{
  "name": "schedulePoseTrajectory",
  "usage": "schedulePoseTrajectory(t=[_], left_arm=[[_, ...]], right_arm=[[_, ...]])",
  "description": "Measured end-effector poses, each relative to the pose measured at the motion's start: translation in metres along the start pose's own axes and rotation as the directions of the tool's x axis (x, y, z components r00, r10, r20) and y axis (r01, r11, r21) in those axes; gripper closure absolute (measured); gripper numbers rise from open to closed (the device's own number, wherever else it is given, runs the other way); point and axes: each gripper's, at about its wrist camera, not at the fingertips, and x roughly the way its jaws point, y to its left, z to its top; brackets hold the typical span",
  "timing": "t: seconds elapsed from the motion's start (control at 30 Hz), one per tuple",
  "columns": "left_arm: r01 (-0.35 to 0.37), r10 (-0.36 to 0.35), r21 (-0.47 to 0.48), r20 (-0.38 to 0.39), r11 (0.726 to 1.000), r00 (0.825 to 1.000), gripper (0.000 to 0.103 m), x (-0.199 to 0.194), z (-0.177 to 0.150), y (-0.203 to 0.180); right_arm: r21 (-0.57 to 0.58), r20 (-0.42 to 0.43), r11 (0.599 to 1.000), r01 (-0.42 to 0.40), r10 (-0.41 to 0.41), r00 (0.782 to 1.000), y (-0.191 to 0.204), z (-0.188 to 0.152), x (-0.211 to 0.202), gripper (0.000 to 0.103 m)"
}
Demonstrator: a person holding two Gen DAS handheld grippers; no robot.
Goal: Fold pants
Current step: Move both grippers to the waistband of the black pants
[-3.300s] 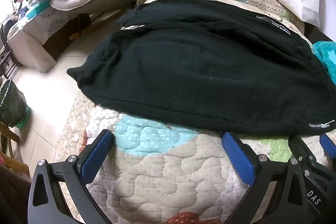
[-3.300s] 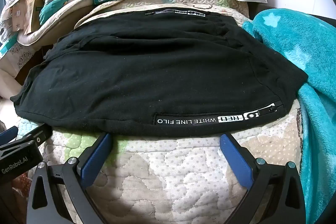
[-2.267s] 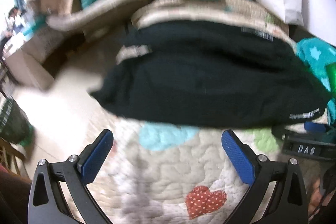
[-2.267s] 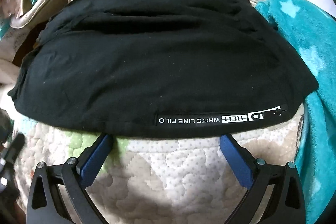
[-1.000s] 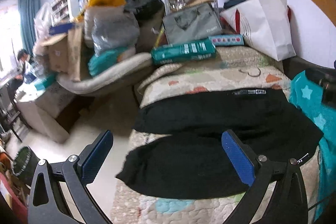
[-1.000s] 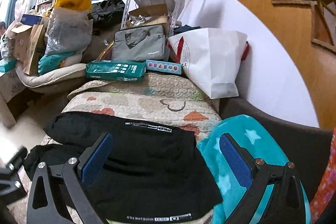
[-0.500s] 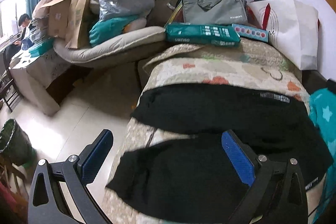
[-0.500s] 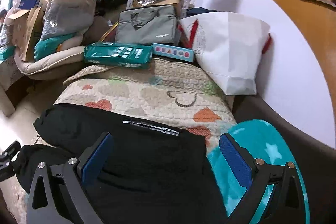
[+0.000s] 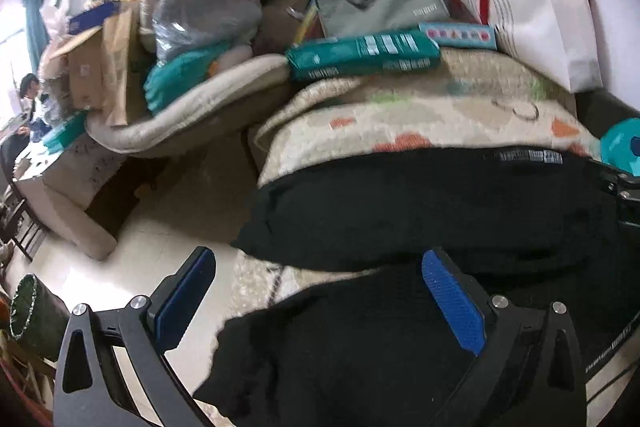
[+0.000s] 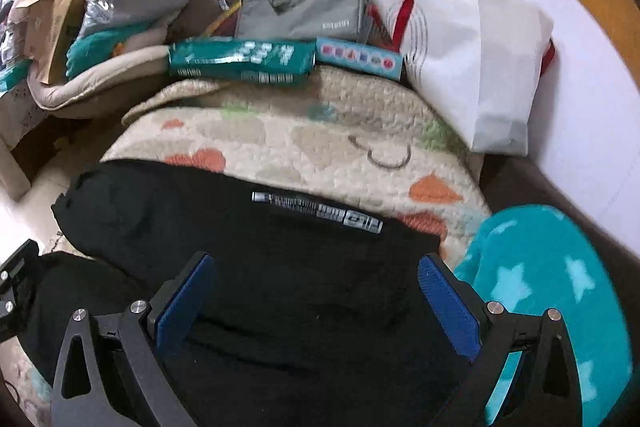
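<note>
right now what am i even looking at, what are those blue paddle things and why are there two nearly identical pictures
There is no robot here. A person holds a hand-held gripping tool in each hand, and each tool carries a wide-angle camera looking forward along its two fingers. So one picture is from the left tool, the other from the right tool.

The blue paddles are the finger pads. On both tools the fingers stand wide apart and nothing is gripped between them.

Below them lie black pants, the thing to be folded, spread over a quilted blanket with heart patches. A teal fleece blanket with stars lies to the right. Behind are a green box, a grey bag and a white bag.
</note>
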Motion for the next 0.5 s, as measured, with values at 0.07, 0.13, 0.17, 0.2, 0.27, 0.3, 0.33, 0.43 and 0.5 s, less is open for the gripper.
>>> schedulePoseTrajectory(t=[0.07,0.13,0.17,0.2,0.27,0.3,0.33,0.43,0.5], left_arm=[[0.025,-0.025,-0.006,-0.026,1.0,0.999,0.0,0.005,-0.001,0.0],[0.051,-0.052,-0.03,-0.052,0.998,0.997,0.0,0.008,-0.001,0.003],[0.058,-0.06,-0.038,-0.058,0.998,0.997,0.0,0.009,-0.002,0.004],[0.067,-0.07,-0.052,-0.069,0.996,0.995,0.0,0.009,-0.002,0.007],[0.078,-0.085,-0.08,-0.083,0.994,0.993,0.0,0.01,-0.004,0.011],[0.08,-0.088,-0.09,-0.088,0.993,0.992,0.0,0.011,-0.004,0.013],[0.081,-0.09,-0.101,-0.094,0.992,0.992,0.0,0.011,-0.005,0.016],[0.073,-0.085,-0.114,-0.099,0.991,0.992,0.0,0.012,-0.006,0.018],[0.068,-0.079,-0.111,-0.097,0.992,0.992,0.0,0.012,-0.006,0.019]], right_arm=[[0.036,-0.034,0.999,-0.016,0.018,0.999,-0.004,-0.002,0.009,0.0],[0.058,-0.048,0.998,-0.023,0.025,0.998,-0.006,-0.003,0.014,0.0],[0.064,-0.049,0.998,-0.024,0.027,0.998,-0.006,-0.004,0.015,0.0],[0.064,-0.048,0.998,-0.024,0.027,0.998,-0.006,-0.005,0.015,0.0],[0.063,-0.048,0.998,-0.026,0.029,0.998,-0.005,-0.005,0.015,0.0],[0.061,-0.048,0.998,-0.029,0.032,0.998,-0.004,-0.006,0.015,0.0],[0.059,-0.046,0.998,-0.03,0.032,0.998,-0.003,-0.007,0.014,0.0],[0.049,-0.037,0.998,-0.03,0.032,0.999,0.0,-0.008,0.012,0.0],[0.043,-0.03,0.999,-0.031,0.032,0.999,0.002,-0.008,0.01,0.0]])
